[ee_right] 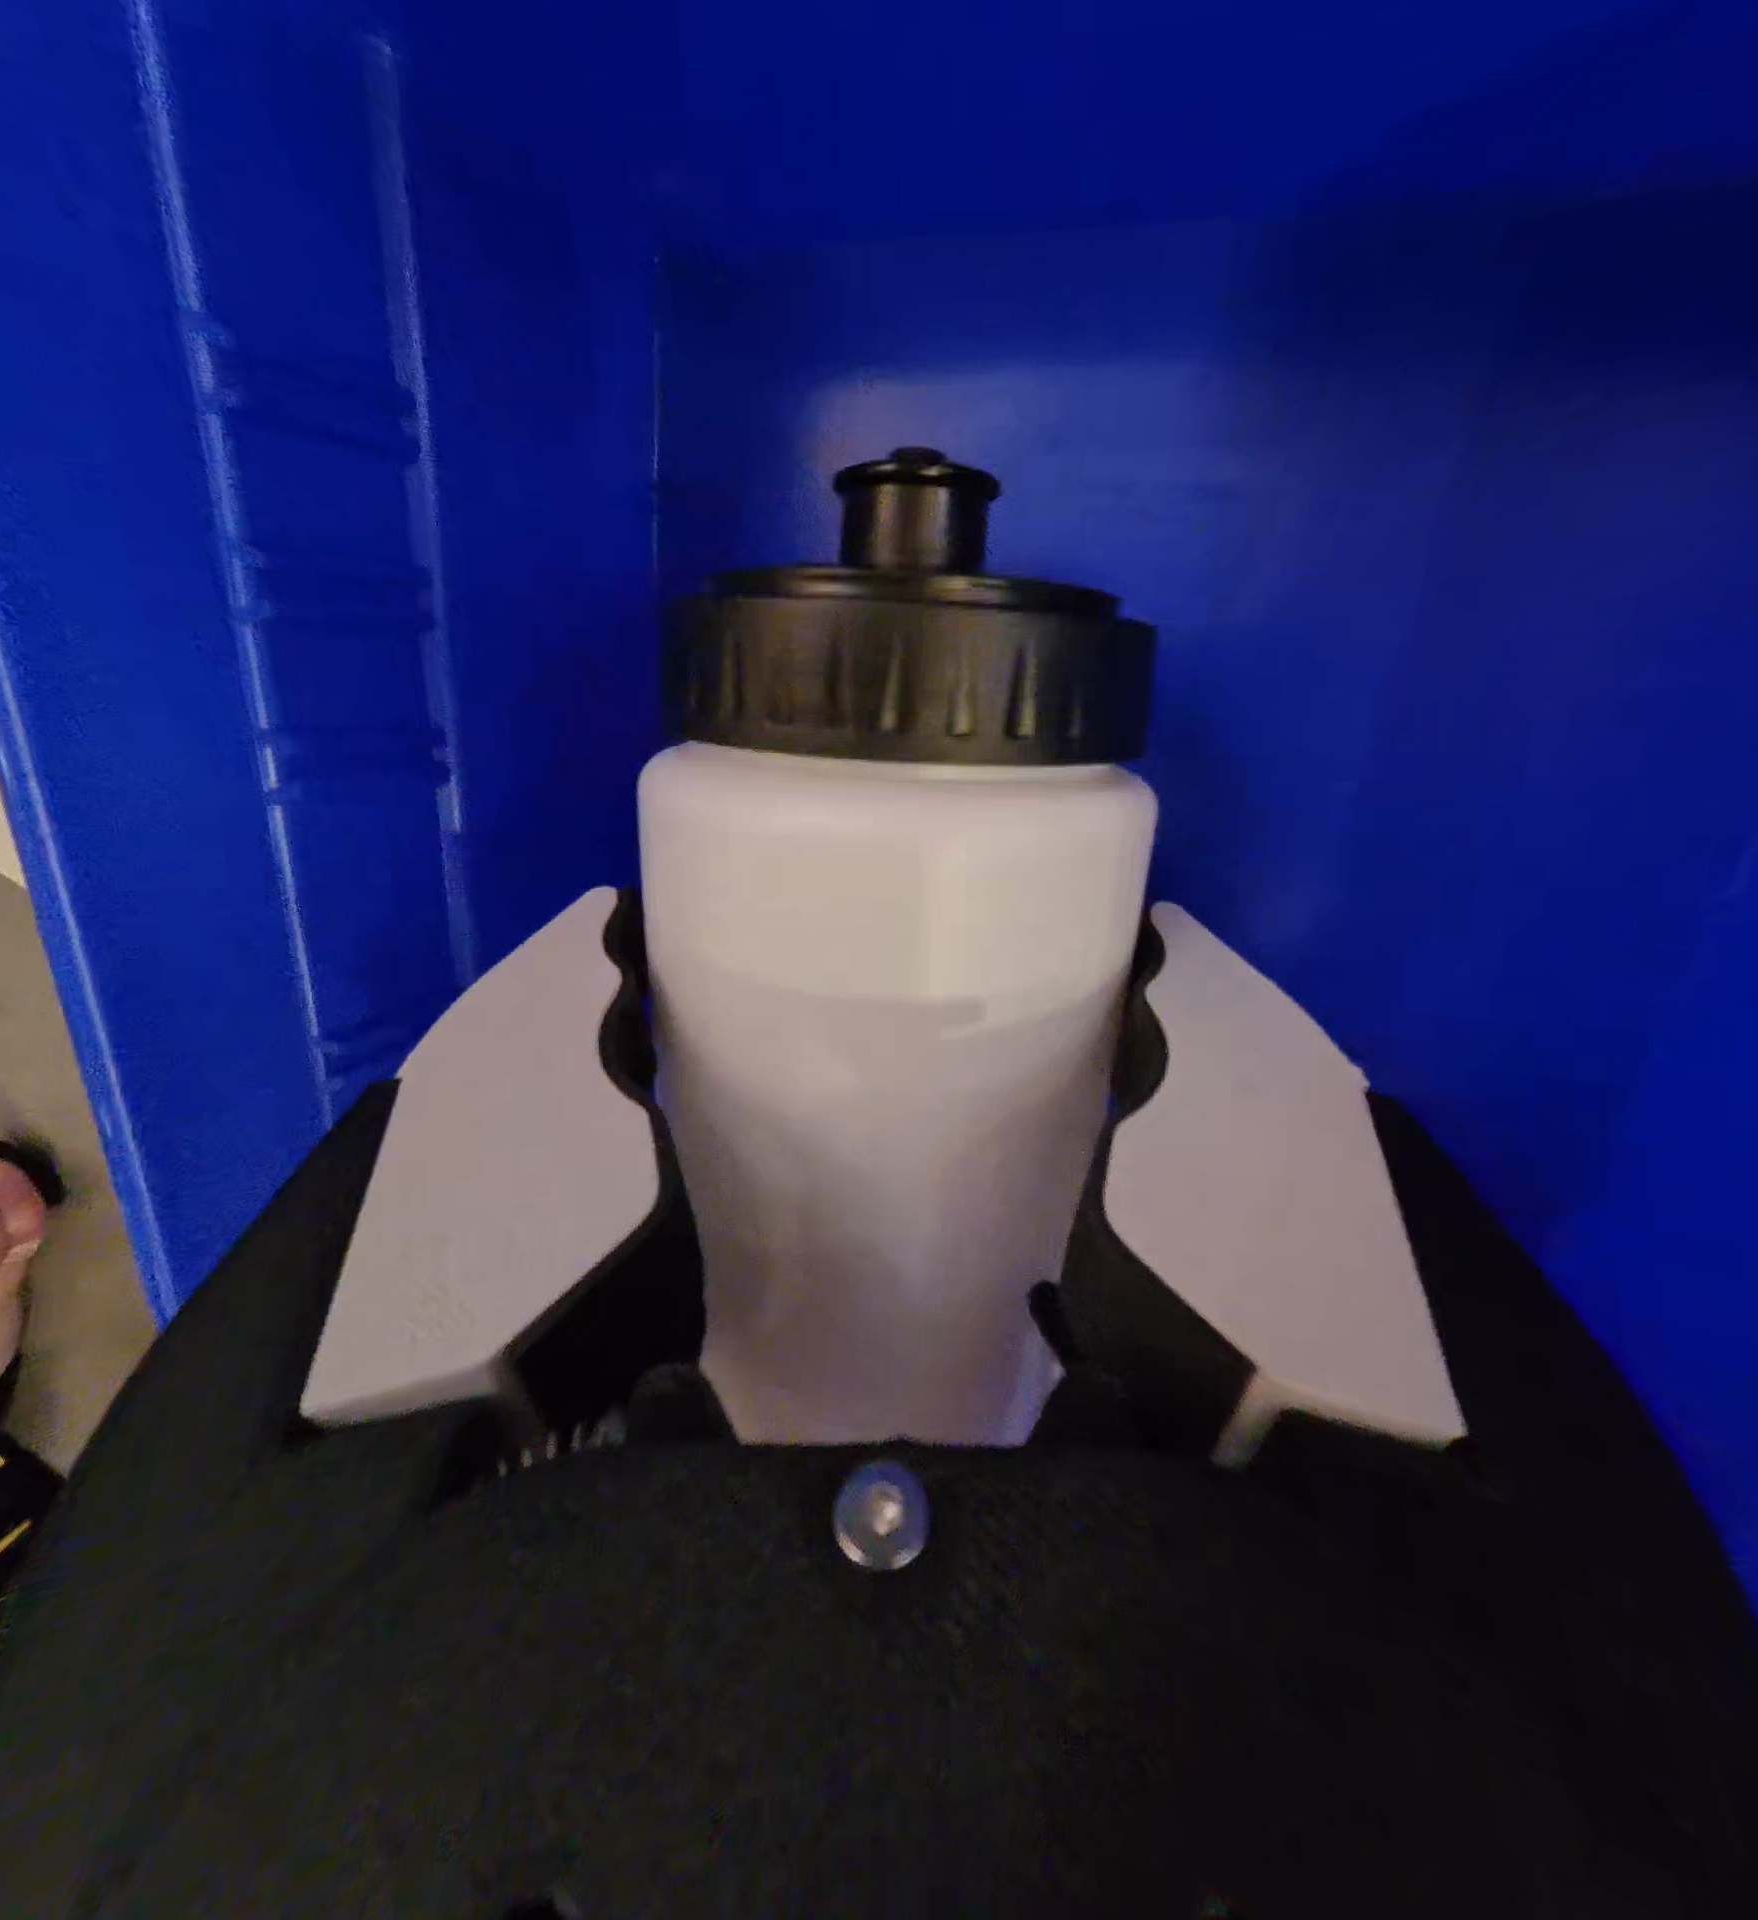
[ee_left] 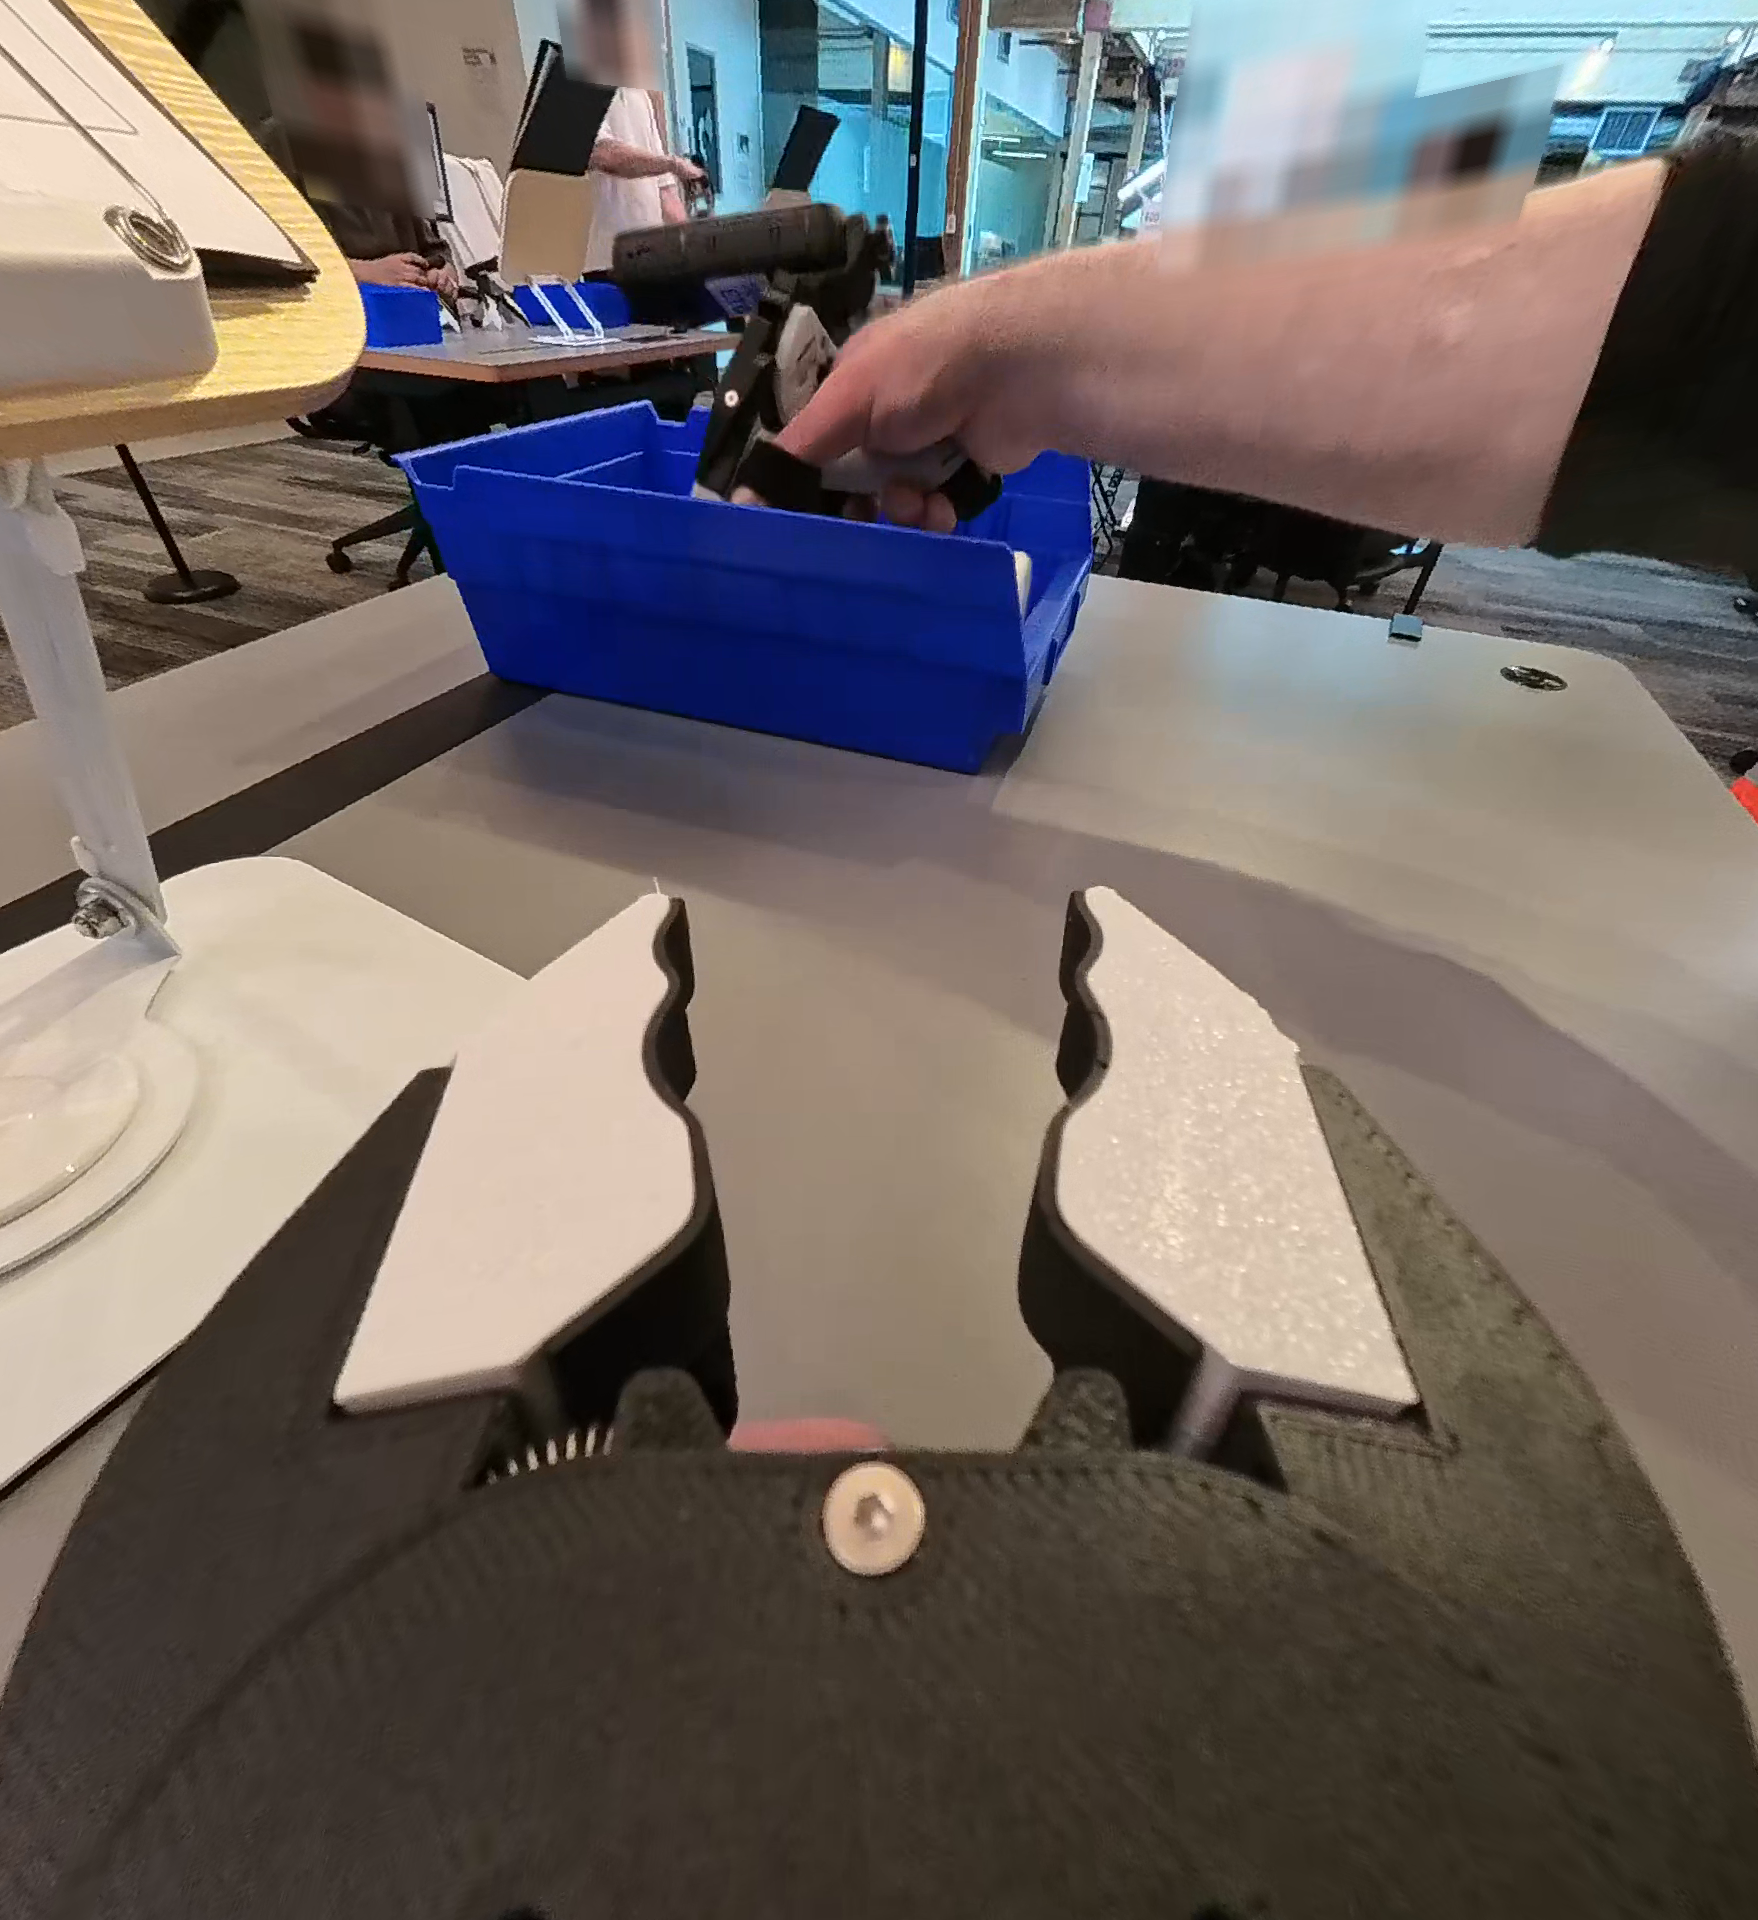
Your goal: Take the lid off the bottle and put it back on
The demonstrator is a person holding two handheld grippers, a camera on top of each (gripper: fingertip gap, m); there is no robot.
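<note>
Your right hand-held gripper (ee_right: pixel 880 997) is clenched around the body of the bottle (ee_right: pixel 896 1039), down inside the blue bin (ee_left: pixel 750 623) at the far edge of the worktop (ee_left: pixel 1270 831). The bottle looks like light, squeezable plastic, probably smooth, so grip low on the body without crushing it. Its black lid (ee_right: pixel 906 665) is still on, and its ribbed rim looks best for twisting. Your left hand-held gripper (ee_left: pixel 877 997) is released, holding nothing, over the near edge. Bin walls crowd the lid.
</note>
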